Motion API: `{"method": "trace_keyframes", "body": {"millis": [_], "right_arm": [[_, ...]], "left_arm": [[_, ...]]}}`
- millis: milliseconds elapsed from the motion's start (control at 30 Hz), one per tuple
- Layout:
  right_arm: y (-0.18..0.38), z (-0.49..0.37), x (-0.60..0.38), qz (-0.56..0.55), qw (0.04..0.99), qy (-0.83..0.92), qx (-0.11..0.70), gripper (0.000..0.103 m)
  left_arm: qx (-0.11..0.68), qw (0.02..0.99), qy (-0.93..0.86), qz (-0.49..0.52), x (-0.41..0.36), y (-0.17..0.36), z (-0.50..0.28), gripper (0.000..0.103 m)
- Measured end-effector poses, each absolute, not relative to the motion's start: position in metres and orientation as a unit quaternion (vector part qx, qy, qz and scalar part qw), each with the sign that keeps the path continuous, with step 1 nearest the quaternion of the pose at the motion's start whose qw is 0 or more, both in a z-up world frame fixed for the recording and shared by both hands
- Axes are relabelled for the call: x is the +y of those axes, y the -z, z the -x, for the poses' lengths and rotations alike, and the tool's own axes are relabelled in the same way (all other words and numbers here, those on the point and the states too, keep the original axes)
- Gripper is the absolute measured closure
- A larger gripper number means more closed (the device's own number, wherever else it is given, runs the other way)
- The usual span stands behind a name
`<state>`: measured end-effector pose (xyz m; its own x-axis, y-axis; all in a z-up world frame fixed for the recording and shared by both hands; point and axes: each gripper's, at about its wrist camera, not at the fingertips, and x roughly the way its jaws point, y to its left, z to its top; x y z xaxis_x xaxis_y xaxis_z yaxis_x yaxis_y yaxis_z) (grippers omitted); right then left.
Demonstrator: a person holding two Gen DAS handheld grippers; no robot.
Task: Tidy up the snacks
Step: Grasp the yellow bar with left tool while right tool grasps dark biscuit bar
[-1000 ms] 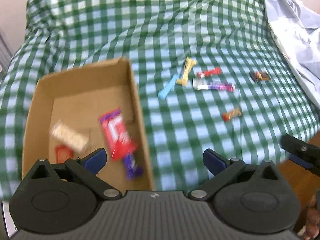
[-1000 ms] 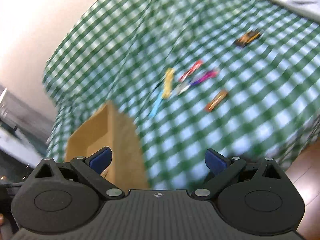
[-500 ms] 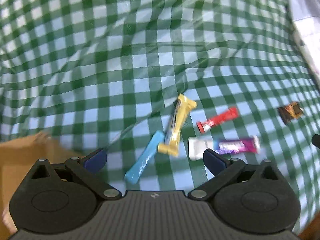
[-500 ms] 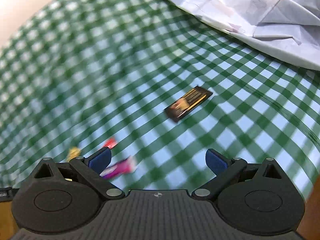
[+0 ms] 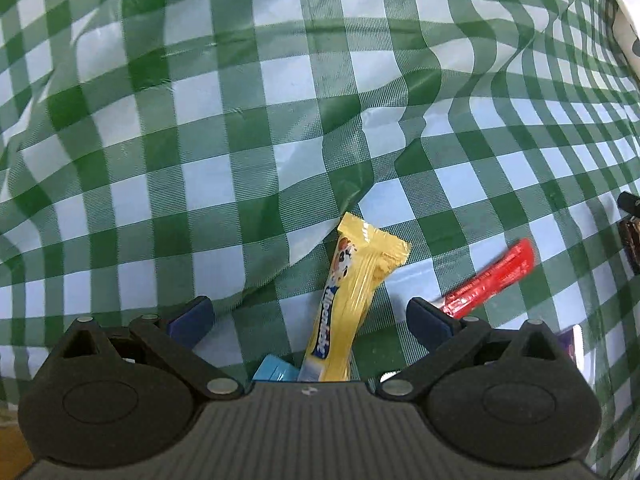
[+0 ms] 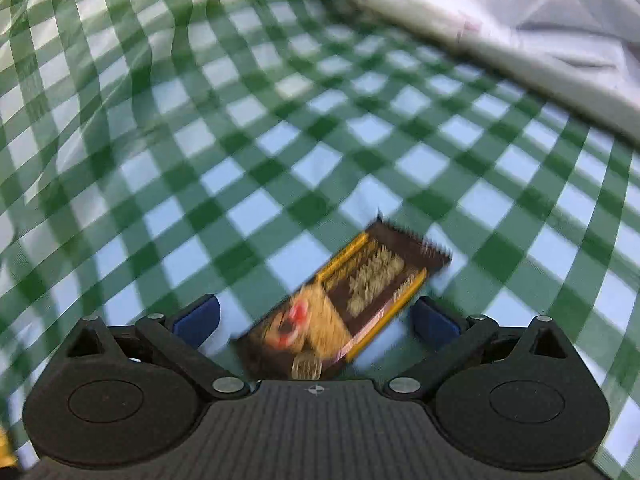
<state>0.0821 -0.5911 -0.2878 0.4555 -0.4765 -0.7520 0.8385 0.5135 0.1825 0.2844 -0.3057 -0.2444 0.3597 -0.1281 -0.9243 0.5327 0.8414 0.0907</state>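
While spread wide, both claws (image 5: 308, 318) (image 6: 316, 318) empty

blue wrapper (image 5: 274, 369) mostly hidden, brown snack pack (image 6: 344, 304) motion-blurred

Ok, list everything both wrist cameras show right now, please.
yellow plastic snack stick: 1, yellow, between left gripper's fingers
light-blue wrapper: 1, blue, beside yellow stick, mostly hidden
red plastic snack stick: 1, red, right of yellow stick
brown-and-gold flat snack packet: 1, brown, between right gripper's fingers
green-and-white checked cloth: 1, under everything
crumpled white sheet: 1, white, far right edge
left gripper: open
right gripper: open
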Motion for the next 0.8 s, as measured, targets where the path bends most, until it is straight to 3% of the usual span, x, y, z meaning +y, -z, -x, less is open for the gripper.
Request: {"method": "trace_keyframes", "body": {"millis": [233,267,333,367,433,600,800], "right_arm": [[0.296,-0.09,-0.582,-0.223,0.816,0.41,0.34,0.0],[0.295,-0.09,-0.584,-0.222,0.816,0.411,0.341,0.0],[0.296,-0.09,-0.583,-0.218,0.817,0.409,0.342,0.004],[0.295,-0.09,-0.581,-0.209,0.816,0.414,0.344,0.011],[0.289,-0.082,-0.576,-0.191,0.826,0.414,0.333,0.057],[0.27,-0.065,-0.575,-0.212,0.83,0.391,0.337,0.062],[0.199,-0.019,-0.532,-0.231,0.869,0.336,0.281,0.062]], "left_arm": [[0.527,0.801,0.206,-0.194,-0.302,0.252,-0.291,0.004],[0.525,0.802,0.212,-0.191,-0.306,0.251,-0.295,0.018],[0.512,0.808,0.227,-0.183,-0.305,0.24,-0.292,0.076],[0.51,0.807,0.23,-0.19,-0.307,0.236,-0.291,0.09],[0.503,0.811,0.234,-0.185,-0.303,0.226,-0.288,0.09],[0.494,0.82,0.24,-0.16,-0.28,0.185,-0.27,0.091],[0.468,0.836,0.263,-0.115,-0.23,0.106,-0.213,0.091]]}}
